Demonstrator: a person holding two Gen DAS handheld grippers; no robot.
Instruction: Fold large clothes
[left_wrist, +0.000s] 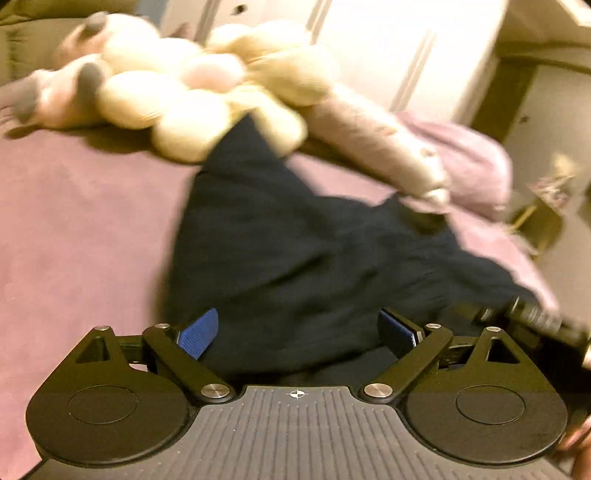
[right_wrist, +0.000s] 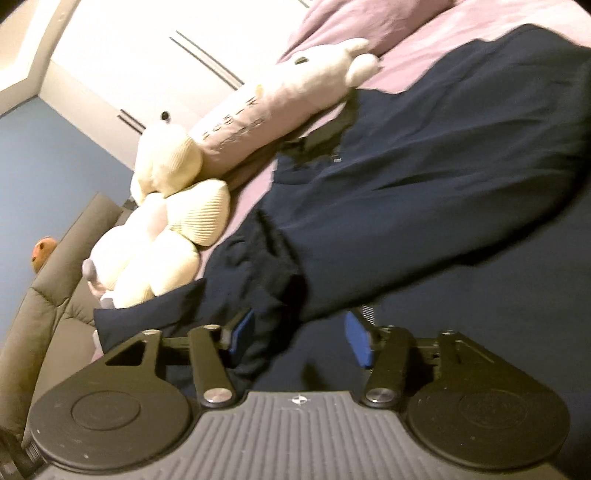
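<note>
Left wrist view: navy garment sprawls on the pink bed, plush toys at 11 o'clock. Left gripper and right gripper both spread, gripping nothing; pinch an edge, not bunched folds.

Bed covered with a mauve-pink sheet, carrying everything in view. Dark navy garment lies crumpled across its middle, one end reaching up under a cream plush toy that sits on the sheet beside a long pink-and-cream plush, which lies with one end next to a pink pillow. In the right wrist view the garment spreads over most of the sheet, its folds bunched near the cream plush.
</note>
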